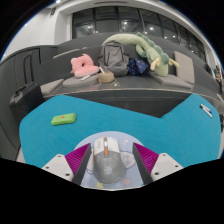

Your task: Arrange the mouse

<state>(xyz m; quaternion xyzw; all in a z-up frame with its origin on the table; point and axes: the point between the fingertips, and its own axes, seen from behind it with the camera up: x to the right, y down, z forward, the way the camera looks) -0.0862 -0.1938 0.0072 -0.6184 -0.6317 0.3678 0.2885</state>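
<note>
Now: green block [63, 119] at left on blue mat [150, 125], well apart from fingers. Centre: gripper [105, 162] closed on mouse [106, 165], purple pads [78, 157] pressing both flanks, mouse low over near edge of mat. Likely light, rigid plastic shell, smooth and somewhat slippery; curved top, so hold best at flat sides near middle, as now. Moderate squeeze enough; buttons and wheel best avoided. Beyond mat: pink toy [83, 66], grey bag [114, 58], plush [145, 50] on table [170, 92].

A dark grey desk [150, 98] runs below large windows [120, 20]; pale ceiling and grey wall panels surround.
</note>
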